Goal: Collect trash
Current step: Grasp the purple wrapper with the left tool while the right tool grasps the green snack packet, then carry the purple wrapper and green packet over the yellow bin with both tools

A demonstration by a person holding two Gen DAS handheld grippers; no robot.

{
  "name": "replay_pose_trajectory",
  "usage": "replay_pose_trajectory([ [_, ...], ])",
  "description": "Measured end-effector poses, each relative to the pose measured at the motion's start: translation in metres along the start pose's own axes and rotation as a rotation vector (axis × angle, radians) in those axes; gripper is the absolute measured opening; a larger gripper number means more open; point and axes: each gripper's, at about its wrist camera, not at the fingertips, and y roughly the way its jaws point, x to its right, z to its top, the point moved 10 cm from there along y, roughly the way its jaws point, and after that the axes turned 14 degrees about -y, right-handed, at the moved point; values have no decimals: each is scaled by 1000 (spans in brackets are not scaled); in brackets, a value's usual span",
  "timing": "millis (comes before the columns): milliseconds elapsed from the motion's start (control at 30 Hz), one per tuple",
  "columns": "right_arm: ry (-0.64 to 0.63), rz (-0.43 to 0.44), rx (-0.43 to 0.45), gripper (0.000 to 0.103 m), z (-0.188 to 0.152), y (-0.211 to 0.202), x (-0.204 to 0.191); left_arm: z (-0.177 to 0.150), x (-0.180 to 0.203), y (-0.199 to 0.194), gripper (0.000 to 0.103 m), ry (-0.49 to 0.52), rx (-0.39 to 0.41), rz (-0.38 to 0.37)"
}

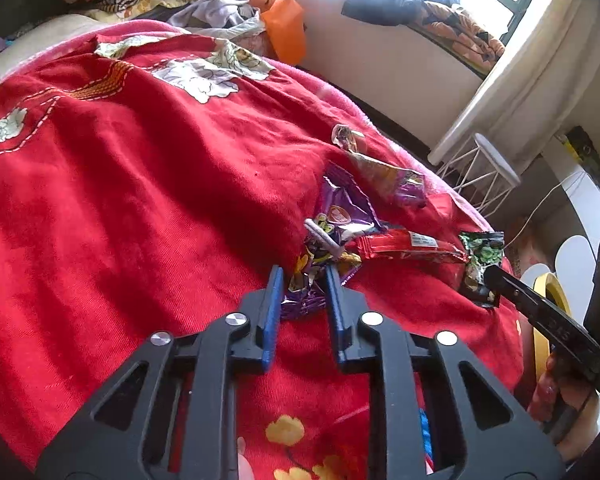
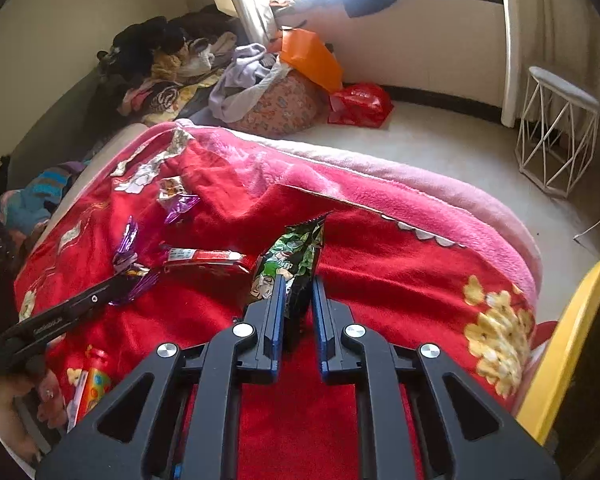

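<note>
Snack wrappers lie on a red blanket (image 1: 140, 200) on a bed. My left gripper (image 1: 302, 280) is shut on a crumpled purple wrapper (image 1: 340, 216); it also shows in the right wrist view (image 2: 130, 264). My right gripper (image 2: 296, 292) is shut on a green and black wrapper (image 2: 296, 256), which stands up between the fingers; it also shows in the left wrist view (image 1: 480, 264). A red wrapper (image 1: 408, 248) lies between the two; it also shows in the right wrist view (image 2: 208, 260). A further purple and orange wrapper (image 1: 396, 180) and a small crumpled one (image 1: 346, 138) lie beyond.
A yellow-rimmed container (image 2: 568, 340) stands at the bed's right edge. A white wire stool (image 2: 556, 128) stands on the floor. Clothes, an orange bag (image 2: 308, 56) and a red bag (image 2: 360, 104) are piled by the far wall.
</note>
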Motion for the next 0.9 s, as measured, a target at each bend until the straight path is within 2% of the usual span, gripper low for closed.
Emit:
replay_pose_trajectory([
  [100, -1, -3, 14, 12, -1, -9, 1, -2, 2, -8, 8, 12, 18, -3],
  [267, -12, -29, 41, 11, -4, -28, 3, 1, 3, -29, 7, 11, 68, -2],
  [533, -69, 9, 86, 10, -8, -65, -15, 7, 7, -76, 6, -11, 160, -33],
  [733, -125, 49, 106, 9, -12, -91, -36, -7, 14, -114, 6, 18, 207, -35],
  [900, -156, 73, 122, 9, -14, -111, -53, -20, 11, -136, 6, -2, 227, -46],
])
